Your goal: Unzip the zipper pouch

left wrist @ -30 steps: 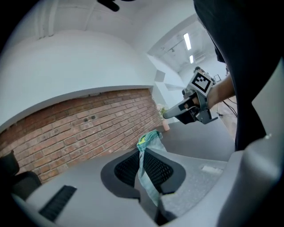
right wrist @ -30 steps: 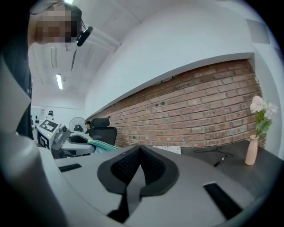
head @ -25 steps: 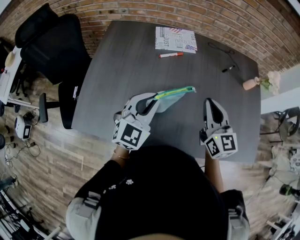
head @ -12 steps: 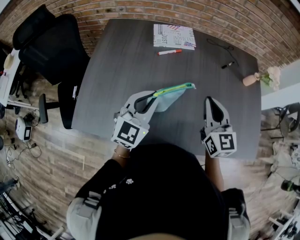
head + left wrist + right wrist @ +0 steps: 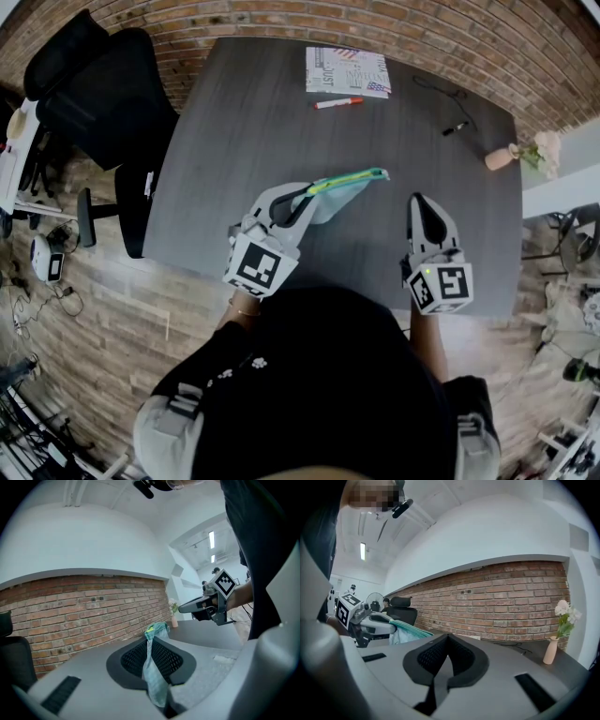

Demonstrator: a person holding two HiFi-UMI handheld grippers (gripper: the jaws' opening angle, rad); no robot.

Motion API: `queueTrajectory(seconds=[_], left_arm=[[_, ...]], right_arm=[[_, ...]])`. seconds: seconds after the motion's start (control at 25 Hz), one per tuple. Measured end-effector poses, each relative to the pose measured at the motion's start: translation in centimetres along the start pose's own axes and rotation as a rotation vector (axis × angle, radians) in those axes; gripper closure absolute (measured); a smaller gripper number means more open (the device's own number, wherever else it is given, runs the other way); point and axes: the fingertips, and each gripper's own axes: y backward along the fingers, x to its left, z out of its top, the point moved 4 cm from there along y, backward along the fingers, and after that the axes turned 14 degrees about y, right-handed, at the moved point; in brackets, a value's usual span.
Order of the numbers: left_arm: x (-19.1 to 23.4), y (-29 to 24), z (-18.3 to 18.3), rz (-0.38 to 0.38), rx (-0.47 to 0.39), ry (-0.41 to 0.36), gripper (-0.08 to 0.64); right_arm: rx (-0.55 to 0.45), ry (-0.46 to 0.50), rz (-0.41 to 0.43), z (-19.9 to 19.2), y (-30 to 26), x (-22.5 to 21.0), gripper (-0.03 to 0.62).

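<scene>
A pale teal zipper pouch (image 5: 344, 192) with a green zipper edge hangs above the dark table (image 5: 244, 141), held by one end. My left gripper (image 5: 302, 200) is shut on that end; in the left gripper view the pouch fabric (image 5: 153, 667) is pinched between the pads. My right gripper (image 5: 424, 211) is shut on nothing, a short way right of the pouch's free end and apart from it. The right gripper view shows its jaws pressed together (image 5: 447, 641), and the pouch (image 5: 408, 631) in the left gripper at far left.
A printed booklet (image 5: 349, 73) and a red marker (image 5: 339, 103) lie at the table's far edge. A black cable with a pen (image 5: 455, 127) and a small vase with flowers (image 5: 514, 157) sit far right. A black office chair (image 5: 98, 94) stands left of the table.
</scene>
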Motion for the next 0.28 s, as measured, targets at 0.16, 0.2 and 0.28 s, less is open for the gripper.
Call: queueTrajectory(seconds=[0.16,0.2,0.28], left_arm=[[0.04,-0.12,0.07,-0.003,0.003,0.000,0.534],[0.07,-0.13,0.08,-0.003,0.004,0.001,0.534],[0.13,-0.14,0.09,-0.002,0.004,0.002,0.534]], right_arm=[[0.003,0.003,0.001,0.08,-0.10,-0.10,0.594],[0.004,0.003,0.001,0.10,-0.14,-0.11,0.595],[0.005,0.004,0.001,0.11,-0.20,-0.15,0.594]])
